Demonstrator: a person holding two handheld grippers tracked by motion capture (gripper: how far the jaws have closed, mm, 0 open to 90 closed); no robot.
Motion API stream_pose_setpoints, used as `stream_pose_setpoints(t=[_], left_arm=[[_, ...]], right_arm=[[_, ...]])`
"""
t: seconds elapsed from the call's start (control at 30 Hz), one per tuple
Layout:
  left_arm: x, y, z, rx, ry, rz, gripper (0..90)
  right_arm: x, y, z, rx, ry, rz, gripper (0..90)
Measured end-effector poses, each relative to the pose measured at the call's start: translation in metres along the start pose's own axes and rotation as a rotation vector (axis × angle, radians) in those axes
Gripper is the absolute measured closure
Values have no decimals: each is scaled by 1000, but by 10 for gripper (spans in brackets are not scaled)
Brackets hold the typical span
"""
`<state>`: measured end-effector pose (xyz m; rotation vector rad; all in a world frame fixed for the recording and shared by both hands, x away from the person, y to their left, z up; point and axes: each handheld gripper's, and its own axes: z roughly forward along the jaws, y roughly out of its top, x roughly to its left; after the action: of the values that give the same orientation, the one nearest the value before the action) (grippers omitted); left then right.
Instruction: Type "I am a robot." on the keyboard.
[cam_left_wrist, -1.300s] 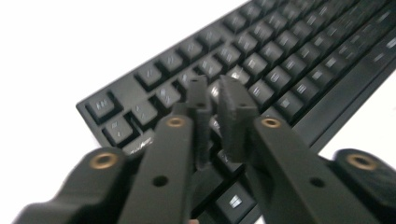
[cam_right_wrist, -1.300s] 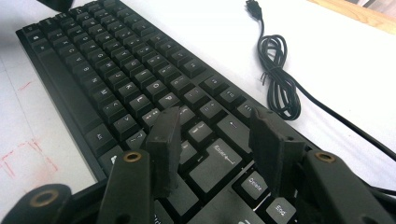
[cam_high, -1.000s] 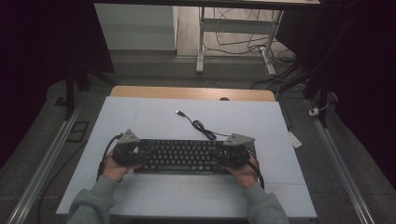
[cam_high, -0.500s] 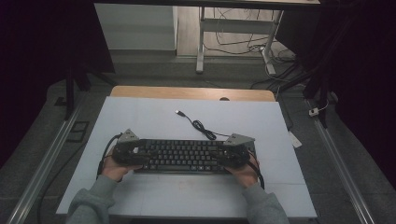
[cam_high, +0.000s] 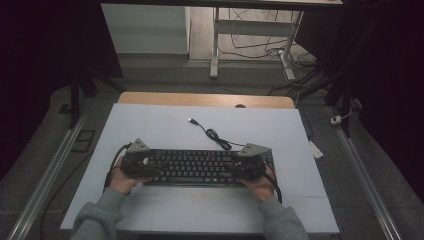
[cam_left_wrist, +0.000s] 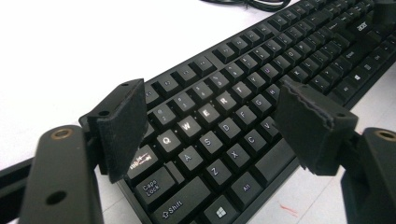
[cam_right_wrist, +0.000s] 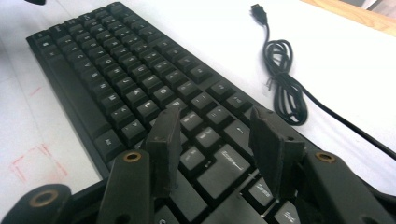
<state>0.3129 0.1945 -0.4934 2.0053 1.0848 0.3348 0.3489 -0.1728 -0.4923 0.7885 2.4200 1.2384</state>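
Observation:
A black keyboard (cam_high: 192, 167) lies flat near the front of the white table top, its keys facing up (cam_left_wrist: 224, 107) (cam_right_wrist: 121, 70). Its black cable (cam_high: 215, 136) runs off the back in a loose coil (cam_right_wrist: 285, 88) and ends in a USB plug (cam_high: 191, 120). My left gripper (cam_high: 145, 165) (cam_left_wrist: 210, 93) hovers over the keyboard's left end. Its jaws have just been opening and stand wide, with keys below them but no pad pressing. My right gripper (cam_high: 245, 167) (cam_right_wrist: 215, 116) stands open over the right end, its pads (cam_right_wrist: 163, 140) just above the keys.
The white board (cam_high: 165, 130) lies on a wooden table (cam_high: 200, 99). Metal rails (cam_high: 50, 170) (cam_high: 360, 170) run along both sides. Faint red marks (cam_right_wrist: 32, 163) show on the board by the keyboard's front edge. Beyond the table are frame legs and floor cables (cam_high: 260, 45).

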Motion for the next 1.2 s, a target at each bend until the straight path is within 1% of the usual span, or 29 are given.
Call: stream_pose_setpoints(t=[0.1, 0.3, 0.4, 0.43, 0.57, 0.6, 0.73, 0.8, 0.97, 1.2], left_arm=[[-1, 0, 1, 6, 1, 1, 245], [-3, 0, 4, 19, -2, 13, 238], [-4, 0, 5, 25, -1, 13, 235], [-4, 0, 5, 26, -2, 14, 234], [-5, 0, 6, 30, -3, 16, 232], [-5, 0, 7, 31, -3, 18, 232], [-6, 0, 8, 36, -5, 24, 231], [-6, 0, 8, 37, -7, 25, 231], [-7, 0, 9, 39, -6, 26, 231], [-8, 0, 11, 50, -8, 33, 230]], right_arm=[[4, 2, 3, -7, 25, 6, 538], [15, 8, 11, 15, 62, -6, 539], [19, 9, 16, 31, 71, -15, 561], [20, 10, 18, 28, 78, -15, 575], [24, 14, 24, 24, 96, -16, 680], [25, 16, 25, 21, 110, -16, 711], [31, 21, 31, 23, 138, -30, 854], [35, 23, 34, 34, 145, -47, 895], [42, 26, 42, 47, 161, -61, 896], [49, 26, 55, 76, 165, -70, 896]])
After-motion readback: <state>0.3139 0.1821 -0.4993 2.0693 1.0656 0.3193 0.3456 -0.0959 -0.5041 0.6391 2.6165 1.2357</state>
